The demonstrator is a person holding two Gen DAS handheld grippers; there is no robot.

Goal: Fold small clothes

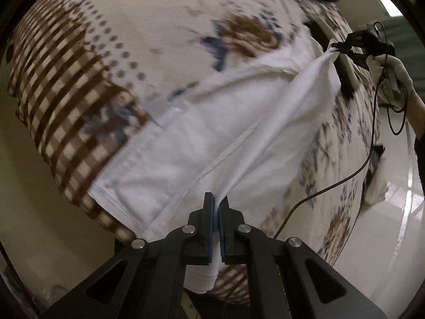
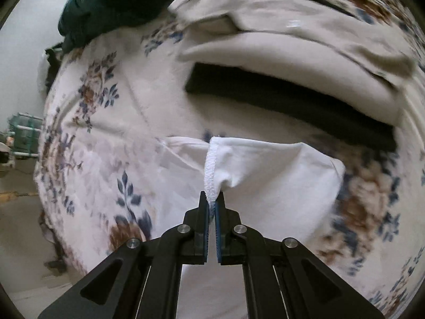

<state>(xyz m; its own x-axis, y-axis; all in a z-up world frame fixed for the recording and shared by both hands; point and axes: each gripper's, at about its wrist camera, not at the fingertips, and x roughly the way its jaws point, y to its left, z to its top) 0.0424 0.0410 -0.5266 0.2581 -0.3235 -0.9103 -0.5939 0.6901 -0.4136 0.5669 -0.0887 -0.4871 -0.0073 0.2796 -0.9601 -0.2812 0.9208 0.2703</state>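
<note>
A white garment [image 1: 212, 133] lies on a floral bedsheet [image 1: 164, 26]. My left gripper [image 1: 218, 202] is shut on one hemmed edge of it, with cloth pinched between the blue pads. My right gripper [image 2: 212, 199] is shut on another stitched corner of the white garment [image 2: 279, 170]. In the left wrist view the right gripper [image 1: 338, 46] shows at the upper right, lifting a fold of the garment above the bed. The cloth stretches taut between the two grippers.
A beige garment [image 2: 279, 34] and a black garment [image 2: 279, 98] lie on the bed behind the white one. A dark teal cloth [image 2: 111, 2] sits at the far edge. A black cable [image 1: 345, 175] trails over the sheet. The bed edge and floor [image 1: 393, 212] are at the right.
</note>
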